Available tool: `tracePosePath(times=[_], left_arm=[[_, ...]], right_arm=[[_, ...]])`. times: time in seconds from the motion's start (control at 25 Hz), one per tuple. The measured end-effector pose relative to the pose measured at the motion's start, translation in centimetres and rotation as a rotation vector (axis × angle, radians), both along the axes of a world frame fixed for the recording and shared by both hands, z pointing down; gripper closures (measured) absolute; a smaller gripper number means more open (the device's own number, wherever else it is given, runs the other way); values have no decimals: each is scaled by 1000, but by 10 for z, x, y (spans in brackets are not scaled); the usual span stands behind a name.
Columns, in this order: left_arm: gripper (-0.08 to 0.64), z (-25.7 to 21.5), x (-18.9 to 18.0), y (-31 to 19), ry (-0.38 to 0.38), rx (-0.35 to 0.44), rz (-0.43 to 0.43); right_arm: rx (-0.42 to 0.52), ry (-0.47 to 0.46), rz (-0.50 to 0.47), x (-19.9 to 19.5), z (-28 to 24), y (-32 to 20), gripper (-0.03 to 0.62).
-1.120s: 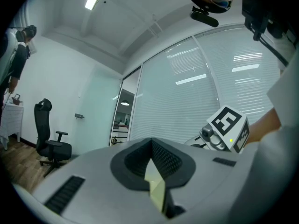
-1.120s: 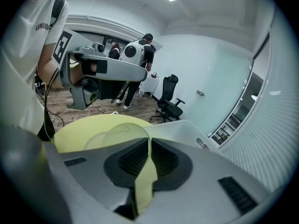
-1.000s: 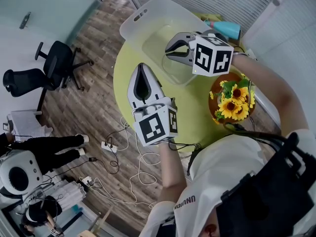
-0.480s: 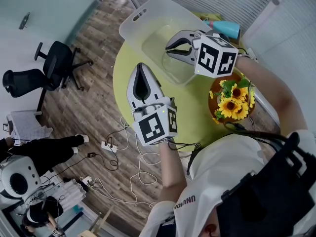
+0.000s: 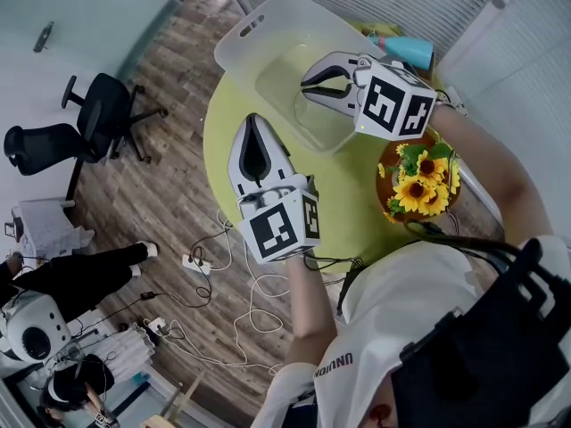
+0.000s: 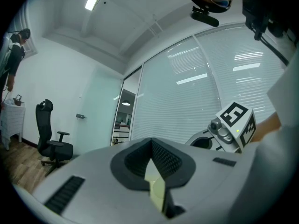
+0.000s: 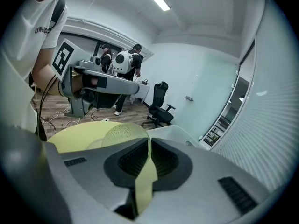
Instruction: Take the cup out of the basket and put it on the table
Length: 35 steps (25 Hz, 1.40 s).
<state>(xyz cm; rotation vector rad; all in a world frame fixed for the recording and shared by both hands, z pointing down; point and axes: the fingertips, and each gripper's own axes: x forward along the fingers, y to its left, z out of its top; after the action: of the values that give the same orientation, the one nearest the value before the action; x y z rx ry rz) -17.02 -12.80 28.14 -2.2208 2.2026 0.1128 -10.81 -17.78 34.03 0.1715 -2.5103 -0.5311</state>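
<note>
Right claw (image 5: 308, 86) is closed on the cup (image 5: 323, 127), a clear, thin-walled one. In the right gripper view the pads pinch a narrow strip of its wall (image 7: 145, 171) and the rounded body shows just beyond the tips, tinted yellow by the table seen through it.

Cup hangs under the claw over the near right corner of the basket (image 5: 259, 38). Cannot tell whether its bottom is clear of the basket wall.

Basket sits at the table's far edge. Table (image 5: 348, 203) is round and yellow-green, with bare top between the basket and the near edge.

Left claw (image 5: 256, 119) is closed on nothing: in the left gripper view only a sliver of table colour shows between the pads. It hovers over the table's left edge, apart from the basket.

Sunflowers (image 5: 419, 181) stand at the table's right edge, near the right forearm.

Change over the last second: the right claw and its marker cube shift a little toward the table's right edge, and the cup goes with them. Left claw holds its place. Basket does not move.

Reading: the grasp looks made and the carry-out is starting, but the placing is not done. Next comes a lift over the near wall, then a set-down on the bare top. Risks, as I judge them: the thin wall may flex or slip in the pinch, and the flowers crowd the right side.
</note>
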Motion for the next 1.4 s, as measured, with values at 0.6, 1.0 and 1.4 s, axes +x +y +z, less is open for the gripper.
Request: tracePosePath(times=[0.6, 1.0, 1.4], left_arm=[[548, -3, -4, 0, 12, 3, -4], [548, -3, -4, 0, 11, 1, -7], [548, 1, -2, 1, 3, 1, -10]], right_arm=[[-16, -62, 42, 4, -12, -1, 557], [-15, -101, 64, 8, -20, -2, 557], [-16, -136, 76, 12, -25, -2, 557]])
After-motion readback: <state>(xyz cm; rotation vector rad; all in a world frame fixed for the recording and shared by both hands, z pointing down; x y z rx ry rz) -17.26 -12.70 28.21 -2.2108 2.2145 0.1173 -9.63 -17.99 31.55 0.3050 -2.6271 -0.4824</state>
